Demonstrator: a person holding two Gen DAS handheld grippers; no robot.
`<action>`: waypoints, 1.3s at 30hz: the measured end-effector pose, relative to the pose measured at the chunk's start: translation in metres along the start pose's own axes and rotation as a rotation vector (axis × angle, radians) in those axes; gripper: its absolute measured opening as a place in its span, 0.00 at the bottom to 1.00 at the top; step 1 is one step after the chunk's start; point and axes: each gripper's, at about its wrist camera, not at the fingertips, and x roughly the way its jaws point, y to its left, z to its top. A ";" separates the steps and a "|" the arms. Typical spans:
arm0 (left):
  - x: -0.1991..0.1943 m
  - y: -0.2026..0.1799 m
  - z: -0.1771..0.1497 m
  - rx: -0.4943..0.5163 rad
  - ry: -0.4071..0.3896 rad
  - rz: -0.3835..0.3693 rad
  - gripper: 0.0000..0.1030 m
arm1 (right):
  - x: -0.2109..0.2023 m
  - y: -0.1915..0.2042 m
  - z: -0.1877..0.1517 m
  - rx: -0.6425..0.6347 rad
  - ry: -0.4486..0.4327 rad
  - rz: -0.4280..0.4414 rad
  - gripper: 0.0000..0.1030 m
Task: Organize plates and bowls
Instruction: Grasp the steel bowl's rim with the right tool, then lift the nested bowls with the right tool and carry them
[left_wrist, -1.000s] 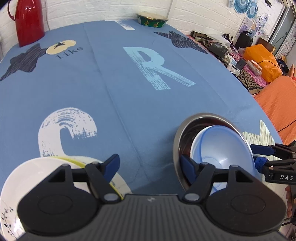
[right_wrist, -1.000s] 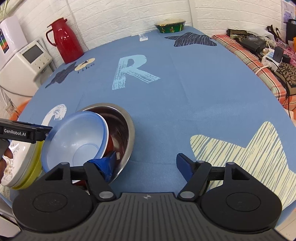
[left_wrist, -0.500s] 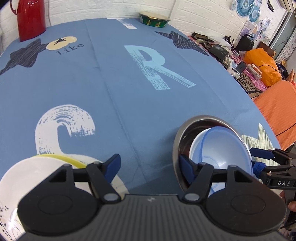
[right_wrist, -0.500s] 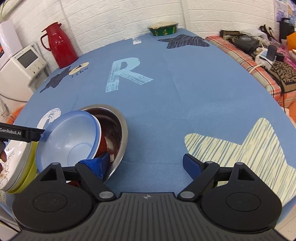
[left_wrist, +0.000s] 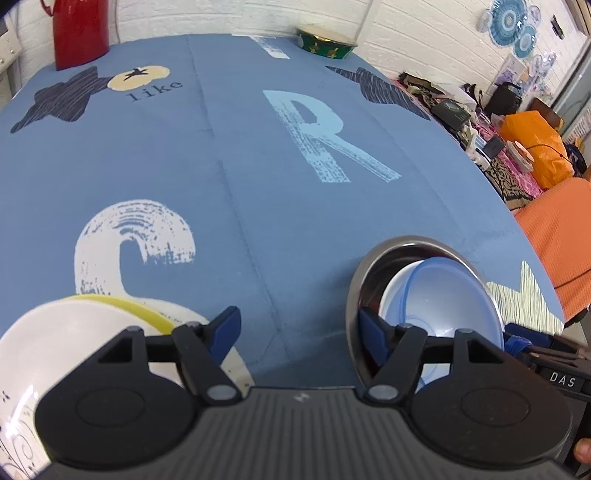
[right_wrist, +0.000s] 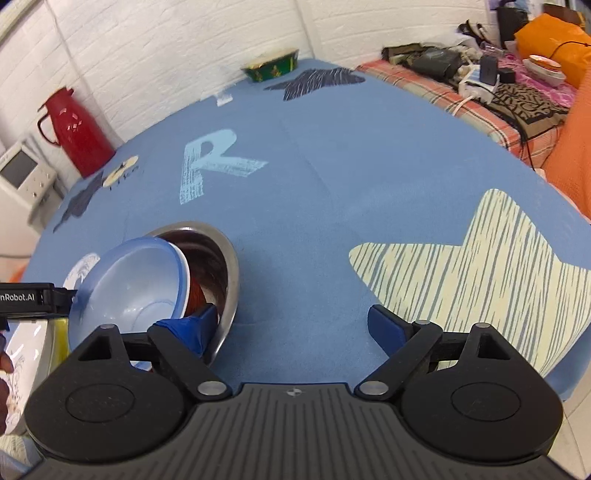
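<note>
A steel bowl (left_wrist: 402, 247) (right_wrist: 225, 254) sits near the table's front edge. A pale blue bowl (left_wrist: 447, 299) (right_wrist: 129, 288) leans tilted in it, over a white bowl and a red-brown one (right_wrist: 195, 291). To the left, a white plate (left_wrist: 59, 343) lies on a yellow plate (left_wrist: 125, 304). My left gripper (left_wrist: 297, 330) is open, between the plates and the steel bowl, holding nothing. My right gripper (right_wrist: 293, 321) is open wide, with its left fingertip (right_wrist: 201, 323) at the steel bowl's near rim. Whether it touches the rim is unclear.
A green patterned bowl (left_wrist: 327, 42) (right_wrist: 273, 66) stands at the far table edge, and a red thermos (left_wrist: 79, 29) (right_wrist: 75, 129) at the far left. Blue printed cloth (left_wrist: 258, 184) covers the table. Clutter and orange fabric (right_wrist: 576, 147) lie beyond the right edge.
The right wrist view has tilted and shifted a little; its left fingertip stays by the steel bowl's rim. The blue bowl still leans in the steel bowl. Both grippers remain open.
</note>
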 end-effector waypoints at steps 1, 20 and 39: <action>0.000 0.000 0.000 -0.019 -0.003 0.003 0.68 | -0.002 0.003 -0.004 0.001 -0.019 -0.009 0.73; 0.001 0.002 -0.003 -0.090 -0.029 -0.030 0.58 | -0.009 0.006 -0.017 -0.114 -0.152 0.017 0.67; -0.004 -0.006 -0.008 -0.110 -0.045 -0.095 0.15 | 0.000 -0.018 -0.013 0.153 -0.079 0.291 0.18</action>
